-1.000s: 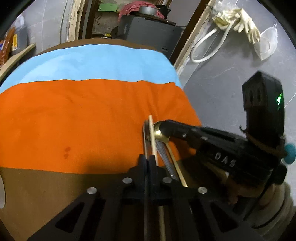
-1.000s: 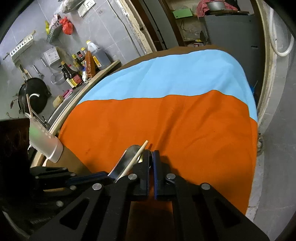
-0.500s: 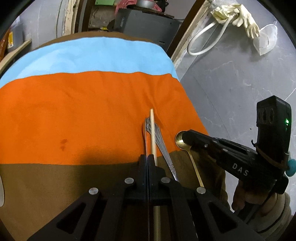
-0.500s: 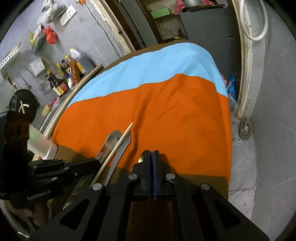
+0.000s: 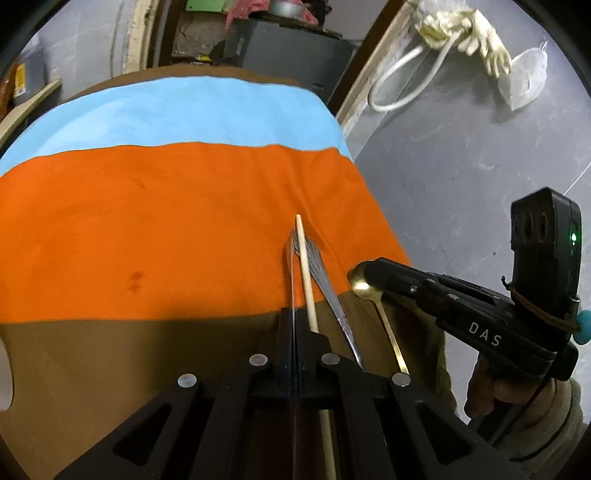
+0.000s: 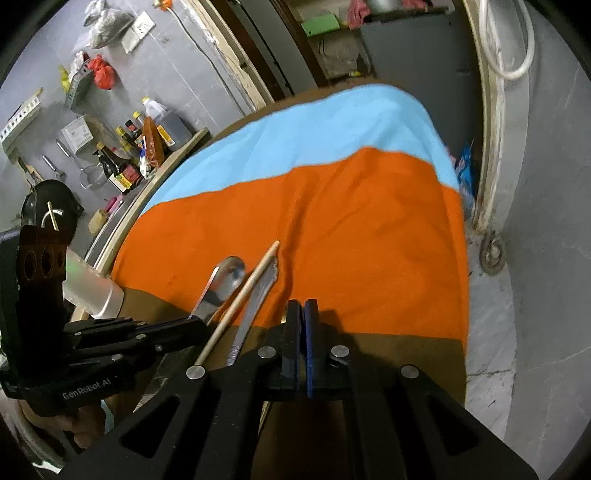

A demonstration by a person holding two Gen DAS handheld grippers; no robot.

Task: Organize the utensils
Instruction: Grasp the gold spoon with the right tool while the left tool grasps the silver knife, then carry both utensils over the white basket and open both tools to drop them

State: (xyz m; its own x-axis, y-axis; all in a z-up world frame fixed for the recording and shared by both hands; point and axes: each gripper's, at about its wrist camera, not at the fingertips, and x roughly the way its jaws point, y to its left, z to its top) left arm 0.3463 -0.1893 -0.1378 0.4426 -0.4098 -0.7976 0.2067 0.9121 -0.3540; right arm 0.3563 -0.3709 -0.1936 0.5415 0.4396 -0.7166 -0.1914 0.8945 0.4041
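Left gripper [image 5: 294,332] level over the table edge, fingers pinched on a silver spoon [image 6: 225,282]. Right gripper [image 6: 303,325] clamps a gold spoon [image 5: 364,286]. One chopstick [image 5: 306,273] and one fork [image 5: 325,280] lie between, on the orange cloth [image 5: 166,221].

Orange cloth [image 5: 166,221] was matt; chopstick [image 5: 304,266] pale wood; steel spoon [image 6: 225,280] glossy; gold spoon [image 5: 364,284] polished metal.

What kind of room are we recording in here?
Probably a home kitchen or utility corner: dark sauce bottles on a wooden side shelf, a black wok on the grey wall, and pale rubber gloves hanging over a white hose.
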